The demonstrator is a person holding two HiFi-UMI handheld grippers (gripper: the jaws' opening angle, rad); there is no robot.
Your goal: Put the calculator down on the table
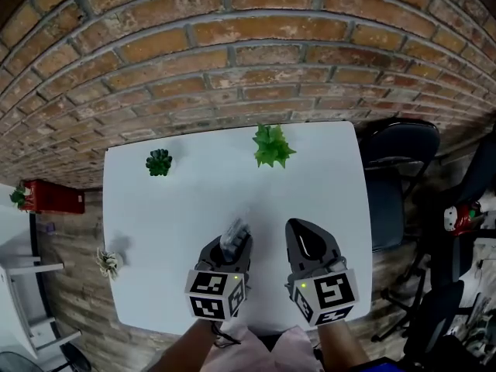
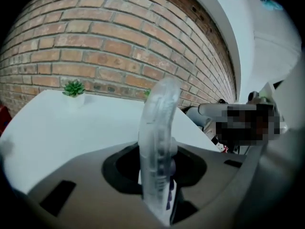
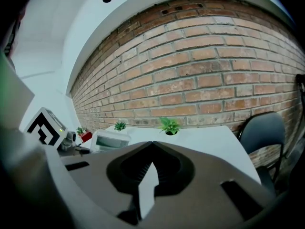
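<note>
Left of centre, low in the head view, the left gripper point(image 1: 226, 253) had its jaws clenched on the pale grey, clear-cased plastic calculator point(image 1: 235, 233). The calculator stood on edge between them over the near part of the white rectangular surface point(image 1: 194, 200). Whether its lower edge touched that surface could not be told, so the putting-down looked unfinished. Letting go while it was still raised and on edge would likely make it drop and topple, perhaps onto its keys. Being close to the near rim, it might also slide off. Just to the right, the right gripper point(image 1: 298, 229) had its jaws pressed together on nothing. It was near enough that a careless swing could knock the calculator. The small dark green succulent point(image 1: 159, 161) and the bright green leafy plant point(image 1: 271, 146) at the far side stood well apart from both grippers. The black chair point(image 1: 403, 169) sat beyond the right edge.
</note>
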